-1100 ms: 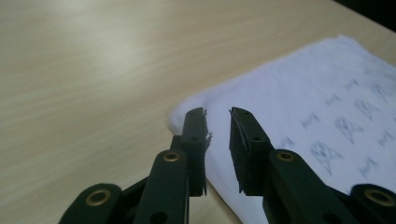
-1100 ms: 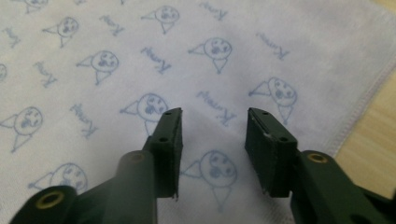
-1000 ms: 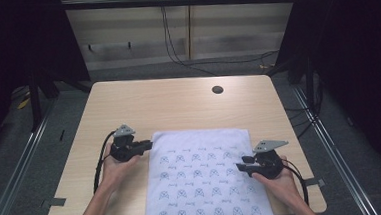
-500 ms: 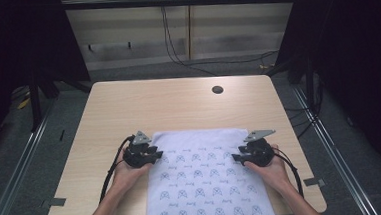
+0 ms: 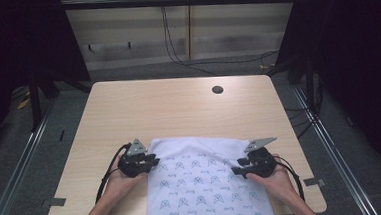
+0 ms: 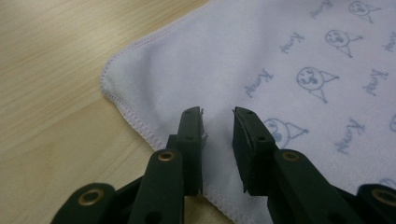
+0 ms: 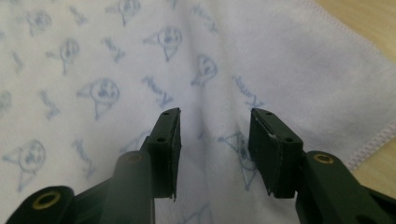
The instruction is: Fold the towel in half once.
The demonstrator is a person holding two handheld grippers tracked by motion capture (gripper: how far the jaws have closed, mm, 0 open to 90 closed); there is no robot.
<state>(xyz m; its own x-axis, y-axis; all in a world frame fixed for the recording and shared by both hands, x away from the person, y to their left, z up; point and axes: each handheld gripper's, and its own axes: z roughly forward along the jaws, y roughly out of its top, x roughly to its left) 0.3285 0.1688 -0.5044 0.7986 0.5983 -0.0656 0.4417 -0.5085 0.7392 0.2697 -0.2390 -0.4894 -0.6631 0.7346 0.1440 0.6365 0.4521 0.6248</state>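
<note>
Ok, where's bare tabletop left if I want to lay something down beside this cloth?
The far half of the table, between the cloth and the cable hole, is bare. A narrow strip lies outside the left gripper, a thinner one outside the right gripper. The near edge is crowded.

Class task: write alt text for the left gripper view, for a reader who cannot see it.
Two black jaws of the left gripper stand open over the corner of a white cloth printed with small blue cartoon faces and words, with a gap of cloth visible between them. The cloth's stitched hem runs beside the jaws, and the light wooden table lies to the left.
</note>
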